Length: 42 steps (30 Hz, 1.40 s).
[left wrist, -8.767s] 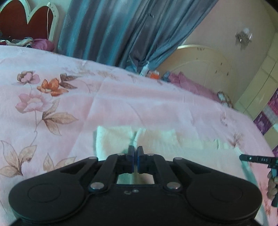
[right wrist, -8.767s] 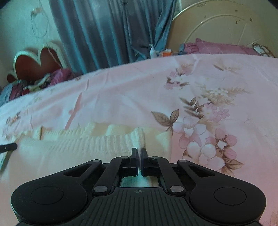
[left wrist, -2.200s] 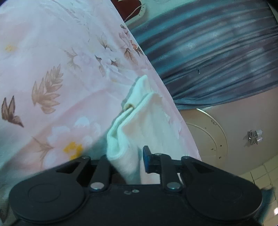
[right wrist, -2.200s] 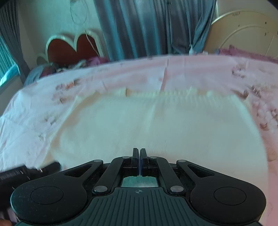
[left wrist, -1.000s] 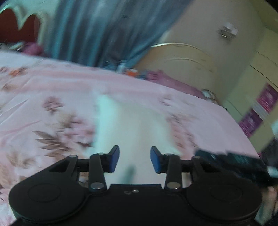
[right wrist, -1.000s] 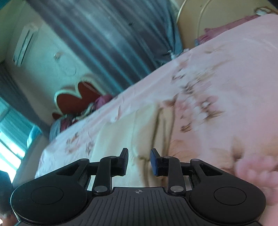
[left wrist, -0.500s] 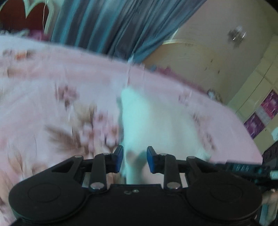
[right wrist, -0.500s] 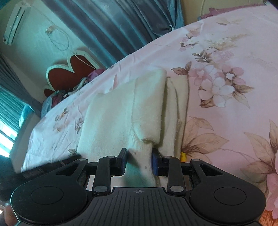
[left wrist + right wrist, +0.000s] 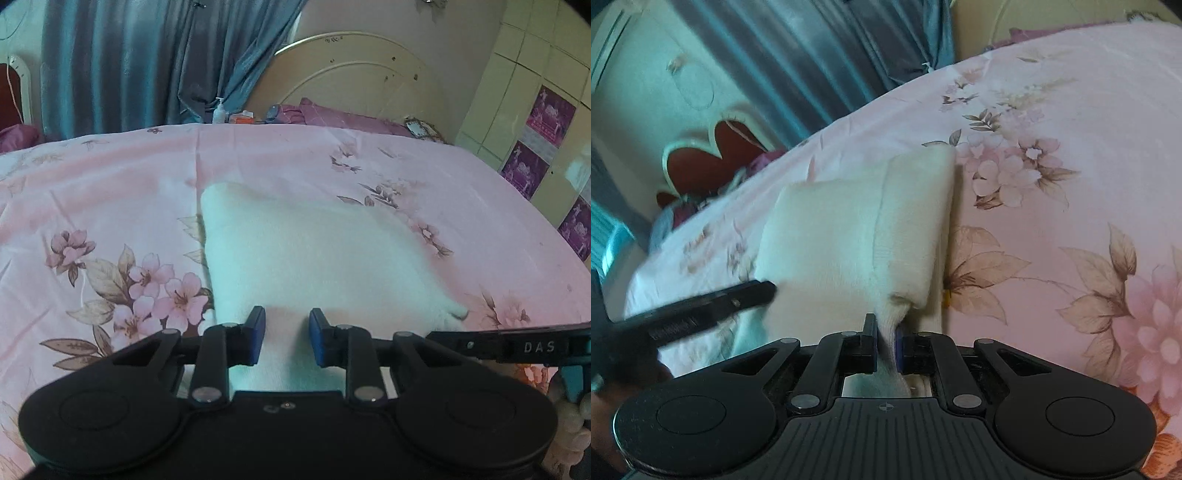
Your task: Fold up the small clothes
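Note:
A cream white knitted garment (image 9: 314, 251) lies folded on the pink floral bedsheet (image 9: 110, 206). My left gripper (image 9: 286, 338) is open, its blue pads on either side of the garment's near edge. In the right wrist view the garment (image 9: 849, 229) shows a folded sleeve strip along its right side. My right gripper (image 9: 885, 345) is shut on a bunched bit of the garment's near edge. A finger of the left gripper (image 9: 713, 302) reaches in from the left over the garment's near left corner.
A cream headboard (image 9: 351, 85) and purple pillows (image 9: 332, 114) stand at the far end of the bed. Blue curtains (image 9: 147, 62) hang behind. A heart-shaped red headboard (image 9: 709, 162) is at the far left. Bottles (image 9: 221, 110) sit by the pillows.
My right gripper has closed from open onto the garment's near edge. My left gripper has steadied over the near edge and stays open. The garment is now a compact folded rectangle.

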### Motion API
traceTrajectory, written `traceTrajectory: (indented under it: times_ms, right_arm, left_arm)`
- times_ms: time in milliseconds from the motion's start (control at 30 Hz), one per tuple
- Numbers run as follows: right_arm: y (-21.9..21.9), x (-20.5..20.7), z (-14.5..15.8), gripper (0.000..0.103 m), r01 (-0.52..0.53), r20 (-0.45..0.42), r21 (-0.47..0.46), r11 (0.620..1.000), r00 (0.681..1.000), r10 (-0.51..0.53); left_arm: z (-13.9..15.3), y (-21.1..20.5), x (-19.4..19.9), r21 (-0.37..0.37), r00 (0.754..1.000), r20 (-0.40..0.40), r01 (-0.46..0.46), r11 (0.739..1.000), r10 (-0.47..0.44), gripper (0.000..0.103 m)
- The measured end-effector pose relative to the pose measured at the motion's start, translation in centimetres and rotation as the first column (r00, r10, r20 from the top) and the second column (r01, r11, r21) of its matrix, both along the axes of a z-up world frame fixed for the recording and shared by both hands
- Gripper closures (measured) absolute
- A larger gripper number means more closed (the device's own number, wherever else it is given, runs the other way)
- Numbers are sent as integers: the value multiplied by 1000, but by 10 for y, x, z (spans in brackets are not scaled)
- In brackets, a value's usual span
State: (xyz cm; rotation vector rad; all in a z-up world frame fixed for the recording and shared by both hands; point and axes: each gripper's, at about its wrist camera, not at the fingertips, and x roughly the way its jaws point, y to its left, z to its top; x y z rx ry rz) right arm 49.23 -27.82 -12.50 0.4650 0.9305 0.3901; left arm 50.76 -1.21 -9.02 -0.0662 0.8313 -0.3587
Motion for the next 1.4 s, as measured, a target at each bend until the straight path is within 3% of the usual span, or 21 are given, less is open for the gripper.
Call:
traceTrajectory:
  times_ms: [133,233,400,533,667,733,833,900,933,967,1033,1133,1200,1267,1400]
  right_arm:
    - [-15,-9,17,90,56,61,-2,998,997,-56]
    - [-27,3,27,90,117,112,6,993,987,-117]
    - [-1,54,30,90,34,179,-86,996,984,-18]
    - [20,89,-4,90,-21,108,-248,969,993,49]
    - [19,92,0,90,-1,105,-282,959,994,32]
    - [21,86,13,90,17,166,-282,959,986,31]
    - [32,93,22,90,26,226,-258,966,973,34]
    - [42,114,15,90,-6,188,-251,968,981,55]
    - [48,125,4,90,-27,119,-289,957,991,64]
    - [51,128,-3,90,-32,105,-301,953,992,67]
    - [53,133,4,90,-18,99,-299,954,994,49]
    - [57,131,17,90,-1,174,-280,960,984,51]
    - [66,137,14,90,-23,174,-285,958,982,75]
    - [75,150,0,90,-62,126,-318,946,986,107]
    - [70,155,-6,90,-38,100,-301,953,992,71]
  left_arm:
    - [10,19,0,-86,1000,26,-10,996,13,77]
    - [17,23,11,-104,997,71,-6,995,14,77]
    - [8,10,52,-88,998,56,3,996,2,77]
    - [-17,6,70,-80,1000,8,-1,997,2,75]
    - [-5,3,65,-54,999,32,22,998,-20,75]
    - [3,4,63,-73,996,84,35,997,-29,75]
    - [0,6,82,-88,997,77,-2,996,9,75]
    - [-10,2,98,-79,999,35,-15,997,18,75]
    - [-20,-6,108,-22,1000,-16,-1,1000,0,73]
    - [-26,-12,111,9,1000,-15,12,1000,-12,72]
    - [-20,-13,113,11,1000,-9,8,1000,-8,74]
    - [-10,-7,108,-35,996,86,-24,999,27,74]
    - [-18,-6,119,-41,998,44,-34,999,36,74]
    - [-33,-11,133,1,999,-41,-23,1000,23,71]
    - [-31,-18,133,40,999,-7,-33,999,33,71]
